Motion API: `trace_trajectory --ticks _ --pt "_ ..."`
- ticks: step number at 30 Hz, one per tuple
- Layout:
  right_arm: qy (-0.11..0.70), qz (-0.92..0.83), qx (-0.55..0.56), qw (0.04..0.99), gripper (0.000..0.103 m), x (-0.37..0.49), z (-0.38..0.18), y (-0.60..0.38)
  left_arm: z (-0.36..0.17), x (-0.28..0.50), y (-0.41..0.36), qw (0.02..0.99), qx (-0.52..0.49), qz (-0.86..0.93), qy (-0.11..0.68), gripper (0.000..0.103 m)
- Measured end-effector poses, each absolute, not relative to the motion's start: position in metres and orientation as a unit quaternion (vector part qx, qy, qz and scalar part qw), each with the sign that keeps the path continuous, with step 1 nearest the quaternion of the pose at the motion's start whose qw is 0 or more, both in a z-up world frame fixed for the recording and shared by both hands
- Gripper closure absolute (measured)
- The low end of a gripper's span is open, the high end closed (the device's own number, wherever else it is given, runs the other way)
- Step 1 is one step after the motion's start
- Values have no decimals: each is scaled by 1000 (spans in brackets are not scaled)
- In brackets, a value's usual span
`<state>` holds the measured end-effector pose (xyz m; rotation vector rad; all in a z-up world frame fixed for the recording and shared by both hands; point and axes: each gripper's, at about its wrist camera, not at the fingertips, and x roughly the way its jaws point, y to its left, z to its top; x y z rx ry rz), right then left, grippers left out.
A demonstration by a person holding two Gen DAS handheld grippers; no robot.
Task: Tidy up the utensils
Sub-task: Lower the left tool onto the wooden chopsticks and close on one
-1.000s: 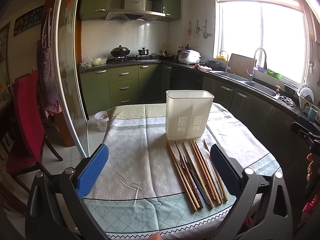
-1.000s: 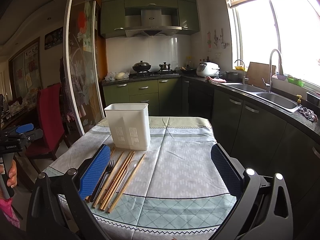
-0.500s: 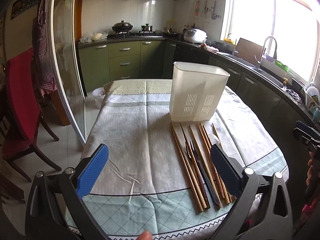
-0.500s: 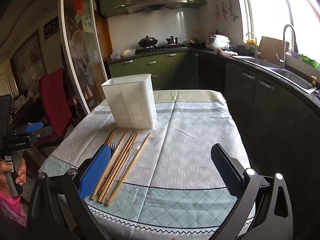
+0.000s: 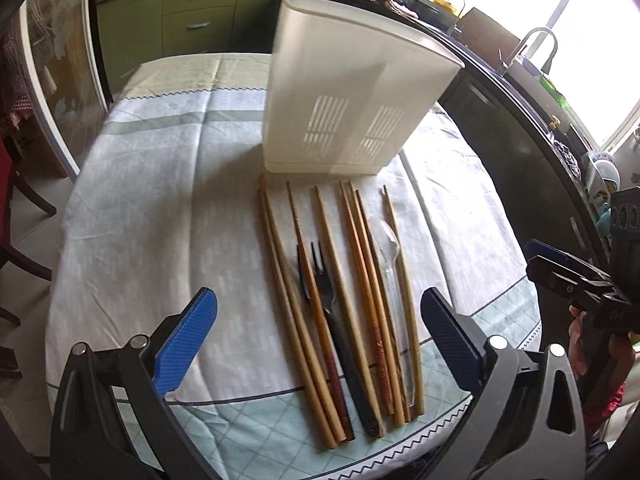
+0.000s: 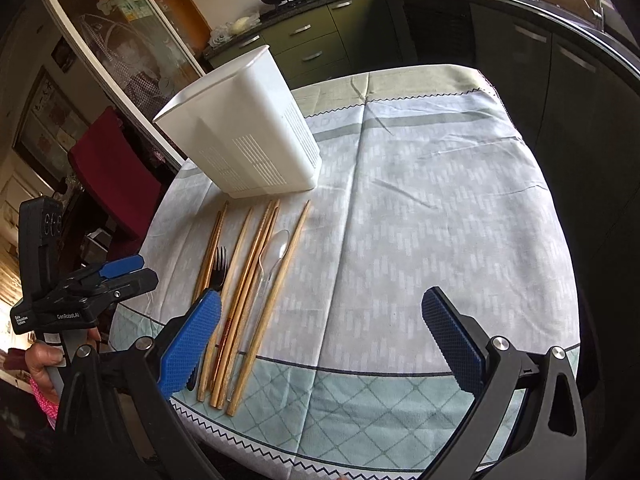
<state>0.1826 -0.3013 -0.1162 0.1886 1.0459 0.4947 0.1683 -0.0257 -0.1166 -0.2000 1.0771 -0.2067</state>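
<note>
A white slotted utensil holder (image 5: 352,96) (image 6: 248,140) stands upright on the clothed table. In front of it lie several wooden chopsticks (image 5: 352,280) (image 6: 276,292), a black fork (image 5: 332,308) (image 6: 219,266) and a clear plastic spoon (image 5: 388,240) (image 6: 274,256), side by side. My left gripper (image 5: 318,340) hovers open above the near ends of the utensils, holding nothing. My right gripper (image 6: 320,340) is open over bare cloth just right of the utensils, with its left finger (image 6: 192,344) covering the fork's handle. Each gripper also shows at the edge of the other's view.
The table carries a pale patterned cloth (image 6: 420,220) with a zigzag border at the near edge. A red chair (image 6: 116,176) stands at the left. Green kitchen cabinets (image 5: 192,20) and a dark counter (image 5: 520,120) run behind and to the right.
Both grippers have tipped downward and moved closer over the table, so the utensils and holder now fill more of each view. The jaws stay open, and nothing on the table has shifted.
</note>
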Motion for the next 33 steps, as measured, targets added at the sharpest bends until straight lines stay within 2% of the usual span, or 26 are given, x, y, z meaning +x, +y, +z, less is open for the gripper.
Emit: trace_trajectory --ticks 3,5,7,12,15,17,20,33 --pt "502 237 99 826 4 188 -119 -304 -126 177 -42 832 -95 -111 535 10" --pt "501 236 96 827 4 188 -118 -304 -134 181 -50 817 -101 -121 555 28" --pt "497 236 92 830 4 186 -116 -305 -141 183 -55 802 -106 -126 574 39" --pt "493 239 92 831 4 185 -115 -305 -150 185 -61 789 -105 -122 593 41" --pt "494 244 89 830 4 183 -116 -302 -150 191 -61 786 -104 -116 598 53" --pt "493 247 88 829 4 182 -116 -299 -153 196 -57 784 -106 -106 603 64" --pt "490 252 81 831 4 179 -114 -296 -159 207 -50 777 -116 -96 611 67" --pt "488 254 68 832 4 179 -115 -290 -145 233 -17 797 -119 -39 591 67"
